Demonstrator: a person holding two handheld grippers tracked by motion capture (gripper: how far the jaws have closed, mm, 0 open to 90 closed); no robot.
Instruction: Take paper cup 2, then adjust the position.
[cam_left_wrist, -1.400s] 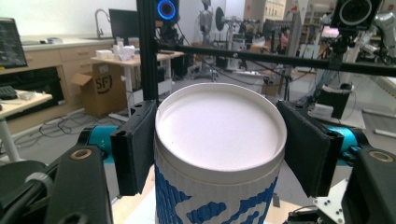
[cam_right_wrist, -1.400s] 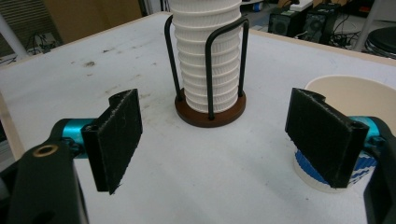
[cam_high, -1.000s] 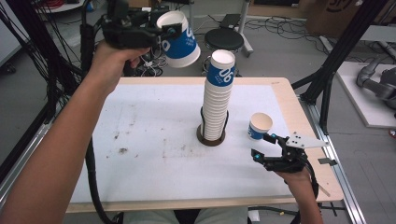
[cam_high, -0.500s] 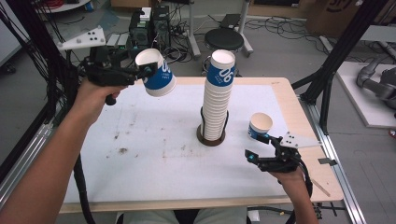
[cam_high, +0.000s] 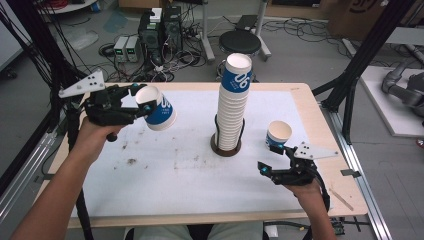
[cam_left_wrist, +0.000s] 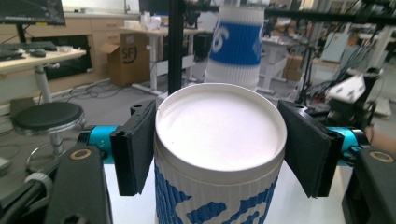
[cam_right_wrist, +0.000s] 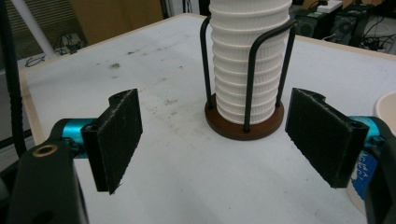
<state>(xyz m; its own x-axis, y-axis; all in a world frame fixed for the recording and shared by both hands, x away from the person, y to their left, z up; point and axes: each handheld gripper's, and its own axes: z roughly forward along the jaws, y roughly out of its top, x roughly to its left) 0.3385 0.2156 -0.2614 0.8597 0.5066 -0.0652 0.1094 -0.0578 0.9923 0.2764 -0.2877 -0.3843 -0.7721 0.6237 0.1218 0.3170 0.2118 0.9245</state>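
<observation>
Left gripper (cam_high: 142, 100) has its jaws pinching a blue-and-white paper cup (cam_high: 160, 107) tilted above the surface, well left of the cup stack (cam_high: 232, 102), probably to set it down apart, while the right gripper (cam_high: 275, 160) waits, jaws spread.

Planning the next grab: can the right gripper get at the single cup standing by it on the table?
Probably yes. The right gripper is open and holds nothing, the single cup stands upright just beyond its jaws, and nothing lies between them; the cup stack stands off to the side.
</observation>
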